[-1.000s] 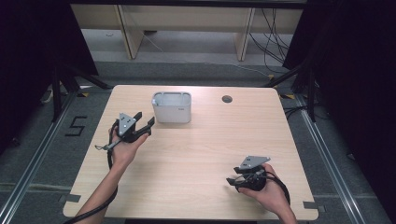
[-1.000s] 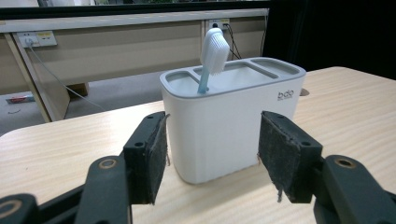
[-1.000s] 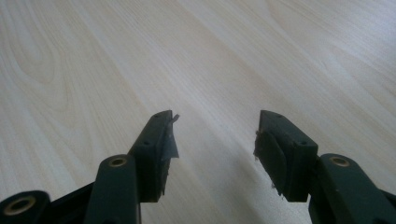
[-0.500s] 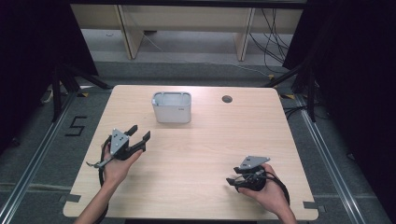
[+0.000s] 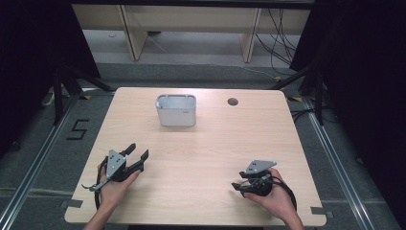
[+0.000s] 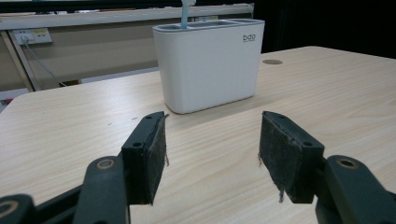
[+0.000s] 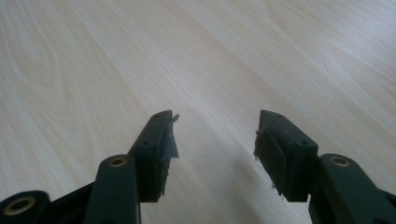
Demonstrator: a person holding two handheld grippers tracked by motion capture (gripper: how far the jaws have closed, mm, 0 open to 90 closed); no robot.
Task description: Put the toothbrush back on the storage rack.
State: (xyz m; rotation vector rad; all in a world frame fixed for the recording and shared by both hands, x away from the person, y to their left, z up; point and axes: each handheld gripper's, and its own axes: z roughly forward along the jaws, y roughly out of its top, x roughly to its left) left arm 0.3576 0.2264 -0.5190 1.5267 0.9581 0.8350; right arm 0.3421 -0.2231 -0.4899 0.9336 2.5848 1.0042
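Left gripper (image 5: 136, 155) sits low over the near-left part of the pale wooden table (image 5: 215, 153), jaws spread wide with nothing between them. A second ago it was up beside the white oblong plastic holder (image 5: 176, 110), near that container's left side; it has since drawn back toward the person's edge and now lies well apart from it. In the left gripper view the left gripper (image 6: 212, 140) points straight at the holder (image 6: 210, 65), which stands upright on the tabletop with a thin light-blue handle (image 6: 185, 13) rising out of one top slot. What the handle belongs to I cannot tell; its upper end is cut off.

Right gripper (image 5: 241, 186) rests at the near-right of the table, in the same place as a second ago. In its own view the right gripper (image 7: 215, 135) has its jaws apart over bare wood grain, holding nothing.

Holder stays at the far centre of the table, left of a small dark round hole (image 5: 233, 101) in the top.

Judgement: the withdrawal with empty jaws reads as the left hand's work at the holder being finished, both hands returning to rest.
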